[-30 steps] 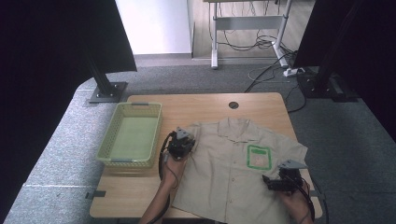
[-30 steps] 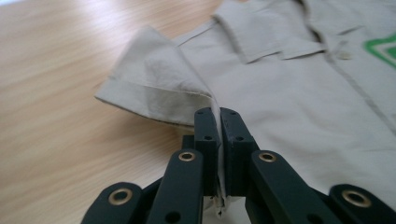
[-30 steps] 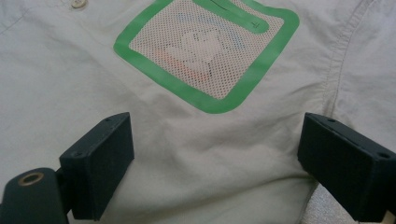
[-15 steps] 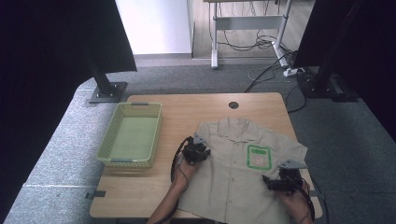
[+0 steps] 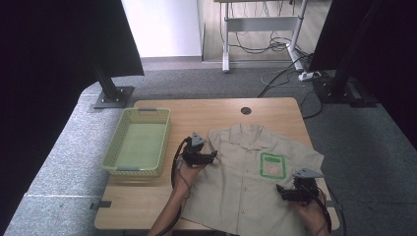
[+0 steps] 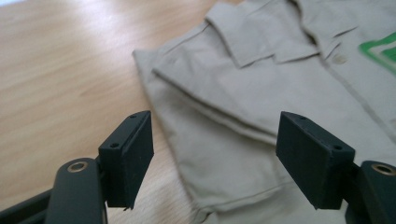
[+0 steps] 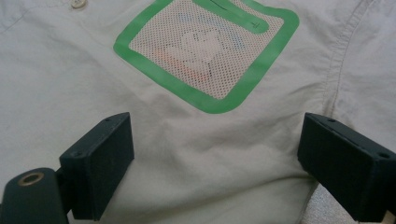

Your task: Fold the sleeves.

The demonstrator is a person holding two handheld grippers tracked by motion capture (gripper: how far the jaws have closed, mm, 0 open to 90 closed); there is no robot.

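Wooden table [image 5: 147,201] bears a green basket [image 5: 137,142] beside the beige shirt [image 5: 246,182]. Left gripper [image 5: 212,156], jaws just opening, and right gripper [image 5: 281,191] both gape above it, holding nothing.

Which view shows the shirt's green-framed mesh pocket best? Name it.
The right gripper view: the mesh pocket lies close and sharp, its weave plain. The high view shows it small on the shirt; the left gripper view catches a blurred green corner.

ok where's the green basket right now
In the high view the green basket sits on the left part of the wooden table, just left of the left gripper and the beige shirt.
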